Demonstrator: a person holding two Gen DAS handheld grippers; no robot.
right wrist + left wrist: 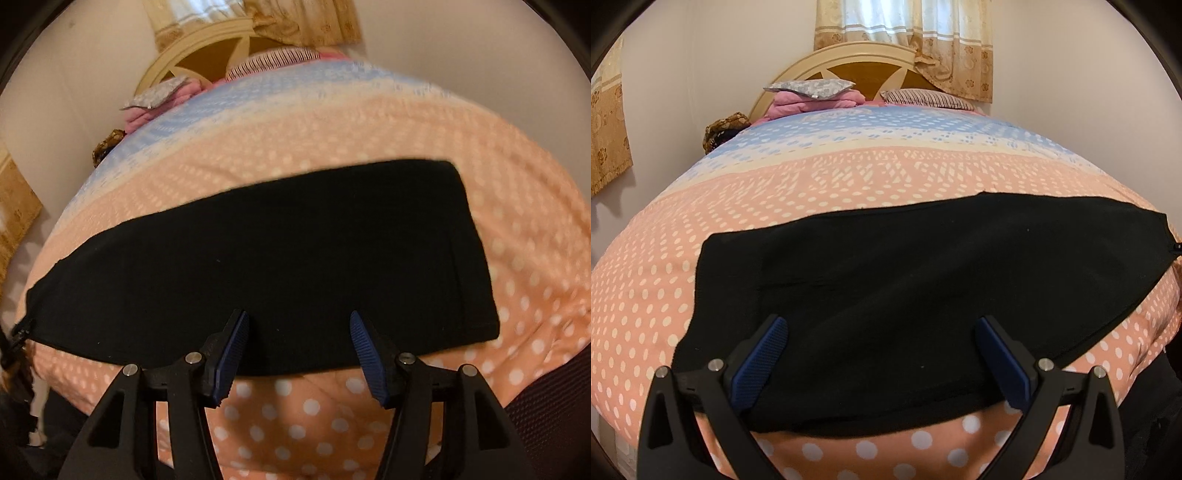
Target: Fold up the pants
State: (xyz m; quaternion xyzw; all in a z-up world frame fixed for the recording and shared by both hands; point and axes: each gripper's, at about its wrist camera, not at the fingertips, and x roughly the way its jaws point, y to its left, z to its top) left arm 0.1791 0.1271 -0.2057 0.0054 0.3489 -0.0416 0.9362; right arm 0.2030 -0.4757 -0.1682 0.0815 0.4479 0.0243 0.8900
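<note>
Lying flat across the near part of the bed, the black pants (905,288) formed a long dark band running left to right on the polka-dot bedspread (812,177), already doubled leg over leg by the look of their single smooth panel. In the left wrist view one end of the band, with a small zipper pull at its corner, reached toward the far right; in the right wrist view the squared-off end lay to the right, just short of the bedspread's bare stretch. That flat, straightened layout probably served to keep the edges aligned for a further fold along the length.

The left gripper (881,360) hovered over the near edge of the pants with its blue-padded fingers (761,365) spread wide, nothing between them; the cloth merely showed in the gap beneath. The right gripper (299,356) was likewise spread wide and empty, poised above the near hem where fabric met bedspread. Both seemed placed to pinch that near edge at two separate spots so the band could be lifted evenly.

Farther off, a striped pillow (927,99) and a folded pink blanket (809,103) rested against the wooden headboard (871,72), with patterned curtains (905,40) hanging above.
</note>
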